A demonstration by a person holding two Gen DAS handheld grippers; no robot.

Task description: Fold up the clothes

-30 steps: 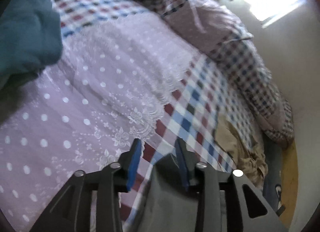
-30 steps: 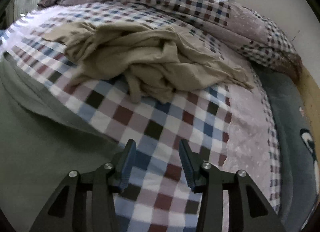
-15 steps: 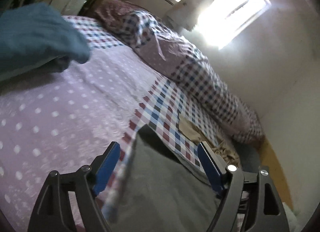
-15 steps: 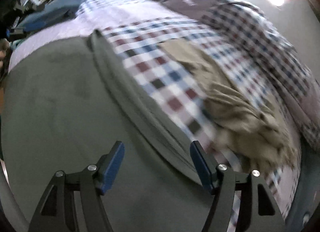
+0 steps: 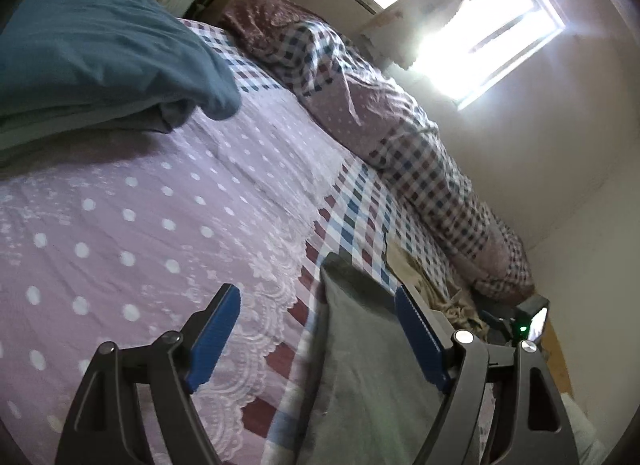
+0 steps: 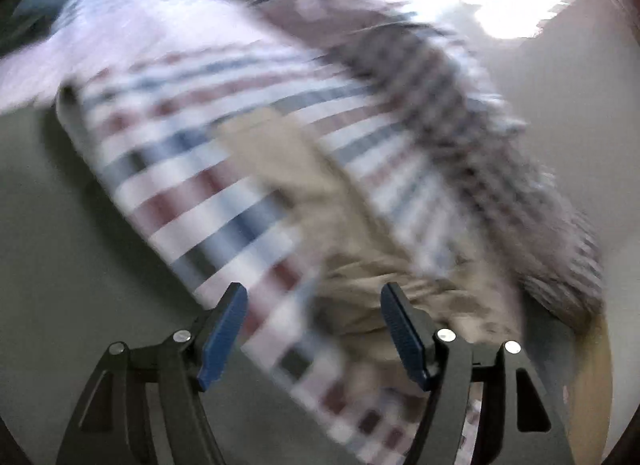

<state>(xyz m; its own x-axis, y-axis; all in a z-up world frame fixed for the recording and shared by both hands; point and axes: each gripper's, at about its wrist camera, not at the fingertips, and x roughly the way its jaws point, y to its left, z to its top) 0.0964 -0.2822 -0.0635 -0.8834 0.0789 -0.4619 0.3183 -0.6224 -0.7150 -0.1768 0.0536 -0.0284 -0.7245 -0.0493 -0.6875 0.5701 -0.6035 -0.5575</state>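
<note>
The left tool (image 5: 316, 329) is being held wide open over the bed (image 5: 132, 233), and nothing is being gripped by it. A grey cloth (image 5: 360, 377) is being seen lying flat on the bed, just under and in front of this tool, with its far corner poking up between the two blue fingers (image 5: 212, 337). The cloth's left edge is being seen next to the white lace trim of the pink dotted cover (image 5: 120, 205), on the checked sheet (image 5: 352, 221). A crumpled tan garment (image 5: 424, 281) is being seen farther off, to the right of the grey cloth, near the long checked pillow (image 5: 420, 161). A blue folded cloth (image 5: 92, 53) is being seen resting at the far left of the bed. The right tool (image 6: 314, 335) is also being held wide open, with nothing between its fingers (image 6: 404, 337). Its picture is blurred. The grey cloth (image 6: 60, 265) is being seen to the left of and below this tool, while the tan garment (image 6: 360, 265) is being seen lying just ahead of it, on the checked sheet (image 6: 200, 169).
</note>
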